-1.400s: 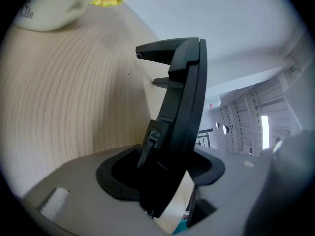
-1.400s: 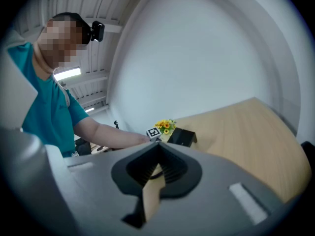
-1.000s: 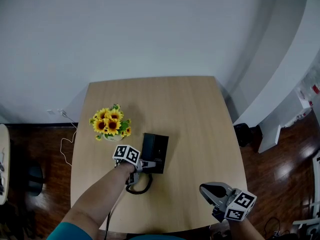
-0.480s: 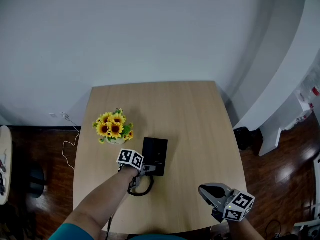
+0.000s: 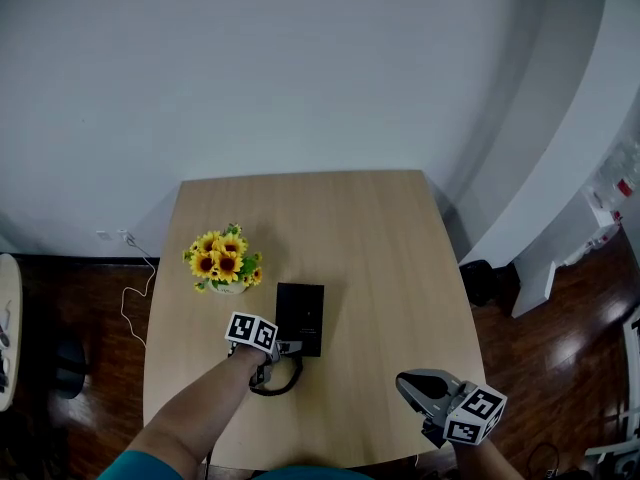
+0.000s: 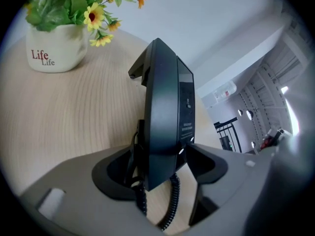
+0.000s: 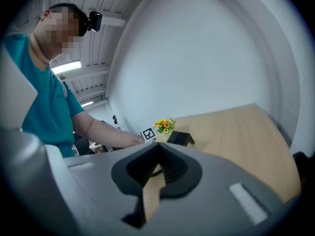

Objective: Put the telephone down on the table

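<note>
The black telephone (image 5: pixel 300 318) lies flat on the wooden table (image 5: pixel 380 238), just right of the flowers. Its coiled cord (image 5: pixel 272 380) loops toward the front edge. My left gripper (image 5: pixel 287 349) sits at the telephone's near end. In the left gripper view the telephone (image 6: pixel 167 107) stands between the jaws of my left gripper (image 6: pixel 162 156). A gap with the cord (image 6: pixel 172 205) in it shows on the left side, so the jaws stand open around the telephone. My right gripper (image 5: pixel 405 383) hovers at the front right of the table, shut and empty.
A white pot of yellow sunflowers (image 5: pixel 225 263) stands close to the left of the telephone; the pot (image 6: pixel 54 48) also shows in the left gripper view. Bare tabletop stretches behind and to the right. Dark wooden floor (image 5: pixel 560 348) surrounds the table, and a white wall lies behind it.
The telephone now looks slightly lower and flatter on the table. My left hand has turned a little at its near end. The right gripper has stayed where it was.
</note>
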The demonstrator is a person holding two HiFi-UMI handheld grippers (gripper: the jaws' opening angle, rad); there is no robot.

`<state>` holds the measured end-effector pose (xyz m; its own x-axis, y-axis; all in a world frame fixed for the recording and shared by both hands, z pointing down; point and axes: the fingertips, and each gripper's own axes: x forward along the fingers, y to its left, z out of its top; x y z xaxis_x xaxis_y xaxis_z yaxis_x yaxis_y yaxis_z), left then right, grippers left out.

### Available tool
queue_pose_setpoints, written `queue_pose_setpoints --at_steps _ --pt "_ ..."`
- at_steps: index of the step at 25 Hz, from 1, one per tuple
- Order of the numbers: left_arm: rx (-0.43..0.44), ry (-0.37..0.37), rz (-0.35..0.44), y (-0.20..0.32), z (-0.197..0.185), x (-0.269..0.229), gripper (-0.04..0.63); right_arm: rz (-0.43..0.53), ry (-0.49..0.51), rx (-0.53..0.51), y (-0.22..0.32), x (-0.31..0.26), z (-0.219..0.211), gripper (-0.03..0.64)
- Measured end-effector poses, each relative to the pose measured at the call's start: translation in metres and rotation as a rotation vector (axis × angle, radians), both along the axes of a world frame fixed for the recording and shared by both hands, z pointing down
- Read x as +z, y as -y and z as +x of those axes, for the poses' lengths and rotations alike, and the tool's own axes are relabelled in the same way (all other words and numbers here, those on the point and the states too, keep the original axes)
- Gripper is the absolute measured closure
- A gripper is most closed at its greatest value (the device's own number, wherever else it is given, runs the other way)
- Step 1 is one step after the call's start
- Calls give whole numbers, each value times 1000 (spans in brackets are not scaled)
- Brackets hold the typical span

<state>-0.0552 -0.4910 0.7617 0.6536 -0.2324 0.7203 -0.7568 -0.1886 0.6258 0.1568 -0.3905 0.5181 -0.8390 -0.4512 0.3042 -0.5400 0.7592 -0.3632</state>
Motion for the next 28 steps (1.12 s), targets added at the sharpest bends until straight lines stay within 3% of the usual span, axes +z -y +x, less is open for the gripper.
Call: queue_pose_setpoints --at_steps 5,9,14,18,21,25,28 --pt "-33 8 -50 -5 -4 3 262 -7 0 0 0 0 1 615" --pt "-1 34 -124 -20 -11 5 234 -5 -2 -2 2 -2 3 615" --pt "-15 52 -125 -42 -26 2 227 -1 15 -11 -1 -7 4 615" --pt "-52 47 -39 -61 -35 -19 232 17 34 -24 -5 -15 11 615" --pt "-98 1 37 -82 -38 -48 247 37 46 -43 -9 -23 18 615" --pt "-186 -131 157 -123 -42 -105 280 67 83 -83 -17 -38 25 614" --pt "-220 -237 331 -156 -47 -165 349 84 117 -115 -25 -49 27 614"
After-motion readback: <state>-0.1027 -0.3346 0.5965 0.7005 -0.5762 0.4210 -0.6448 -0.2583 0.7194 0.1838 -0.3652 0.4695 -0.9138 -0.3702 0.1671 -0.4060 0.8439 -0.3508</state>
